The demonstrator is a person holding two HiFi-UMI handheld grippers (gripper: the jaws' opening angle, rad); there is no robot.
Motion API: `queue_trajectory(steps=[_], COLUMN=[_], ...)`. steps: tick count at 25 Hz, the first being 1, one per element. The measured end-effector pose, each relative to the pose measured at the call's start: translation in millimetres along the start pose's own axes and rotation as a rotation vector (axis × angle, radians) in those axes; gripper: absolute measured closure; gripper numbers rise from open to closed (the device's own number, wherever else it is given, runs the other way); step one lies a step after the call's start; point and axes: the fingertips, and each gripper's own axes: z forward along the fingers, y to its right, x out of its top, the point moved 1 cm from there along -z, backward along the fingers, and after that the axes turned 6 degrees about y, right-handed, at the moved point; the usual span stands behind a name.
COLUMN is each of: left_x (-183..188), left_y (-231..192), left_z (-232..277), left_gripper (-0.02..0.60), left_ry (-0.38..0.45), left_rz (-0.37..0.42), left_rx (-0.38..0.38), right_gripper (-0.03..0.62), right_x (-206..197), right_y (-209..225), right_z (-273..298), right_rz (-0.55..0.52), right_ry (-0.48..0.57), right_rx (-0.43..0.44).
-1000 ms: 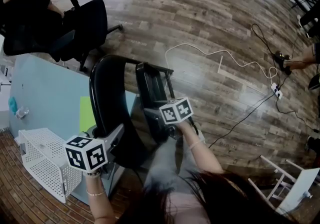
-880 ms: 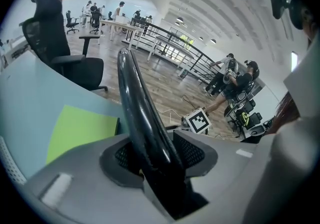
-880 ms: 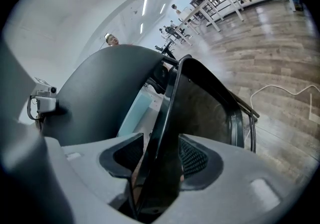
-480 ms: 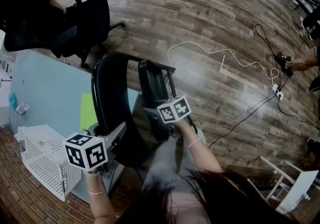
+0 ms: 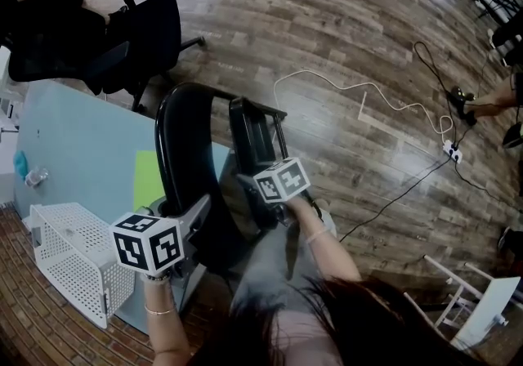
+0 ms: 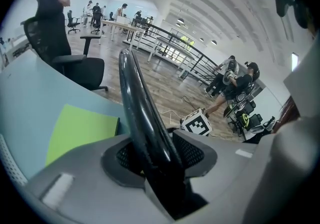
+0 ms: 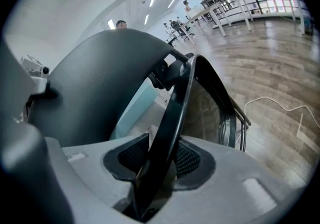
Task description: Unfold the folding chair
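Observation:
The black folding chair stands folded against the desk edge, its curved backrest [image 5: 174, 148] at left and its seat panel [image 5: 250, 140] at right. My left gripper [image 5: 196, 216] has just been closing. The backrest's rim [image 6: 142, 113] runs between its pads, which press on it. My right gripper [image 5: 252, 186] has also just been closing. It grips the seat's thin black edge [image 7: 172, 118], with a pad against each side. Behind that edge, the backrest [image 7: 95, 83] fills the left of the right gripper view.
A light blue desk [image 5: 73, 152] with a green sheet [image 5: 144, 180] lies at left. A white wire basket [image 5: 69, 262] sits near its corner. A black office chair [image 5: 131, 33] stands beyond. A white cable [image 5: 359, 91] and a power strip [image 5: 451, 150] lie on the wood floor.
The right gripper's marker cube has rolled and sunk slightly. The left cube has edged a little right. The chair stands as before.

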Motion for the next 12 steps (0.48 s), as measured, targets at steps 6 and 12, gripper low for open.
queue_trajectory(steps=[6, 12], left_x=[-0.4, -0.6], left_y=[-0.2, -1.6], left_z=[-1.8, -1.7], left_gripper=[0.434, 0.486], left_ry=[0.013, 0.04], left_rz=[-0.016, -0.081], left_rx=[0.031, 0.102], right_gripper=[0.467, 0.473], right_x=[-0.5, -0.4], right_y=[1.3, 4.2], right_z=[-1.5, -4.9], right_rz=[0.039, 0.059], right_ry=[0.013, 0.013], right_rx=[-0.009, 0.019])
